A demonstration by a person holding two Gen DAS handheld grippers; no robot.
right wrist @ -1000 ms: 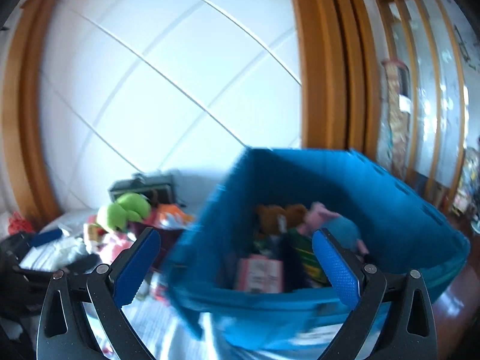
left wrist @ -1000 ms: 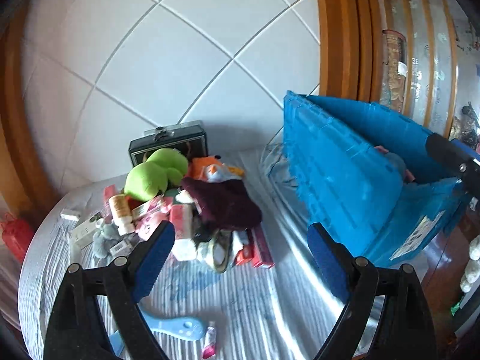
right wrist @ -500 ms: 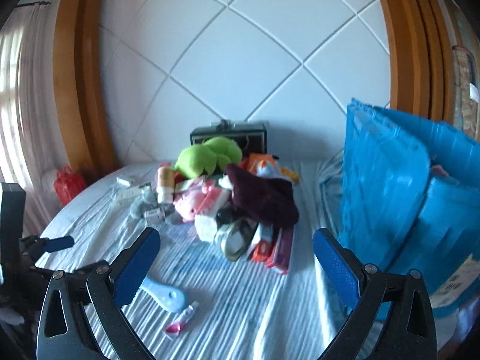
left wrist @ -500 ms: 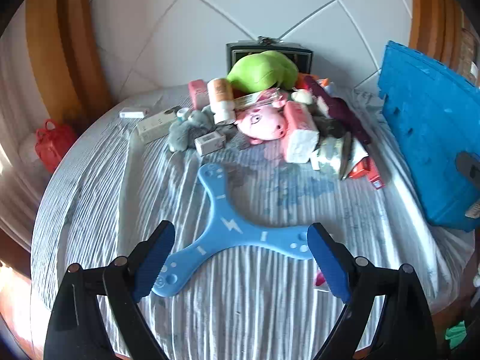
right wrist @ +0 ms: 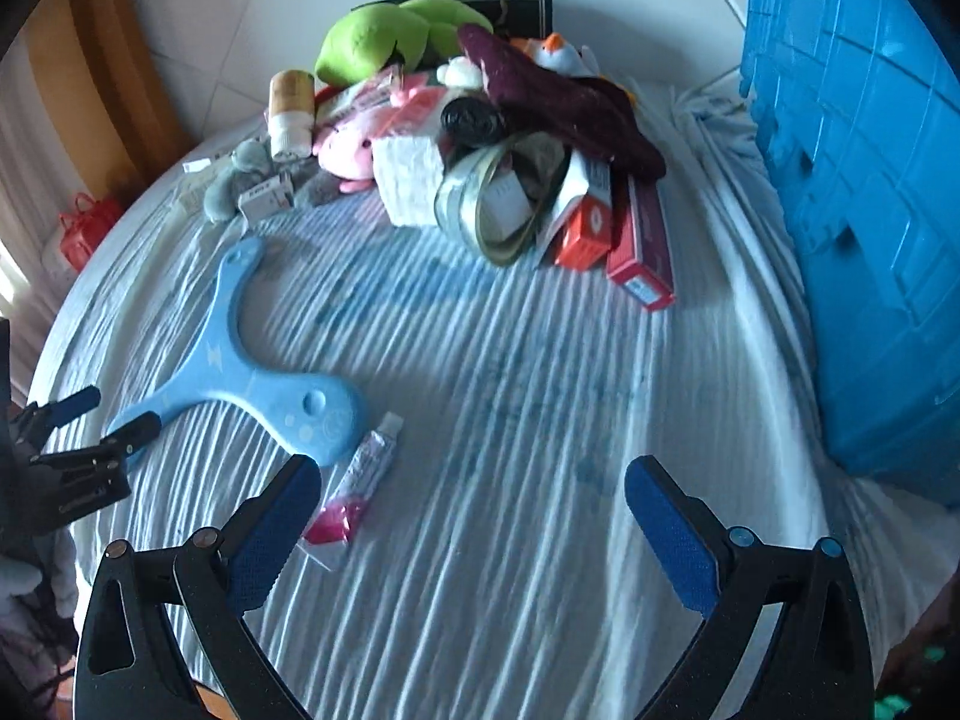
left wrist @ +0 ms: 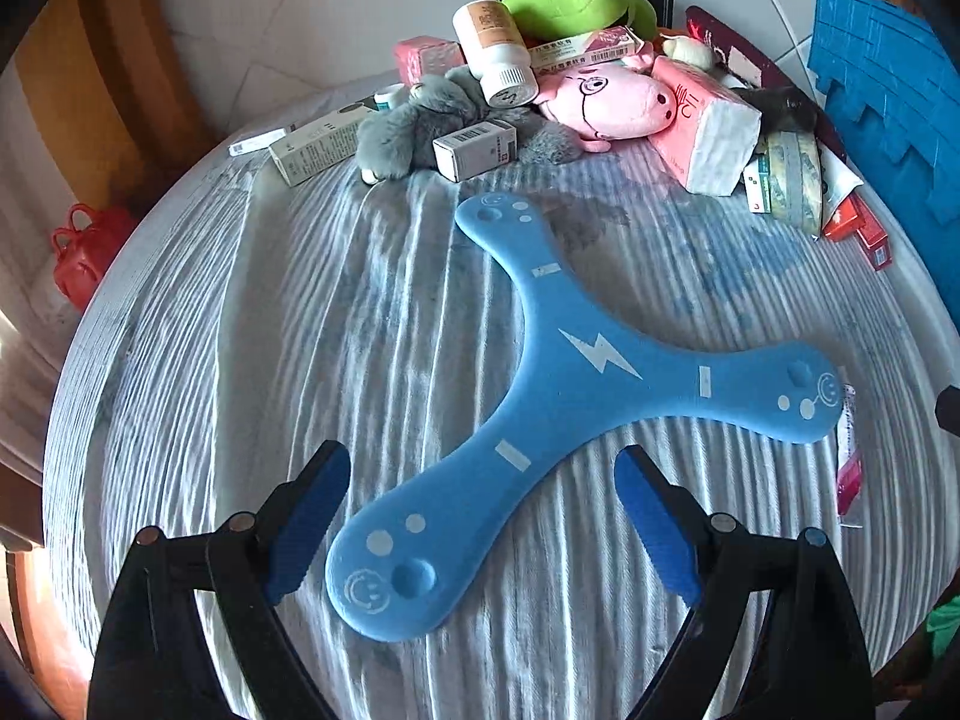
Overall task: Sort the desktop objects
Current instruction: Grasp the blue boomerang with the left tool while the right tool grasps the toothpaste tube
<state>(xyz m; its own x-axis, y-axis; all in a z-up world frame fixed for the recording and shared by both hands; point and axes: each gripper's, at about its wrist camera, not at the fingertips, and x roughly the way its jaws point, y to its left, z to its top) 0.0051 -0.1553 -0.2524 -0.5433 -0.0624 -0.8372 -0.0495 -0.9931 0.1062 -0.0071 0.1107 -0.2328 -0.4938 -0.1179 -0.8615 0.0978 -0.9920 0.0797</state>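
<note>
Boomerang: blue 3-arm foam boomerang (left wrist: 576,372) lay flat on striped cloth (left wrist: 300,324), well apart from pile at back; nearest arm sat between L tong fingers.
L gripper (left wrist: 483,516): jaws wide, empty, straddling that near arm, not seen touching it.
R gripper (right wrist: 471,525): jaws wide, empty, hovering over bare cloth, just beside small pink tube (right wrist: 354,492).
Bin: blue crate (right wrist: 864,228) stood at R edge of table, likely drop spot.
Pile: pink pig plush (left wrist: 606,102), grey plush (left wrist: 420,120), green plush (left wrist: 576,0), tissue pack (left wrist: 702,126), tape roll (right wrist: 498,204), boxes, all heaped tog.
Step (guess): L abt to close on boomerang arm.
Risk 1: flat thin piece on soft cloth; fingers could pinch fabric w/ it & drag cloth, shifting pile.
Risk 2: grip at arm tip = long lever; it might swing or slip out.
Risk 3: far arm touched tube; lifting could flick tube off.
</note>
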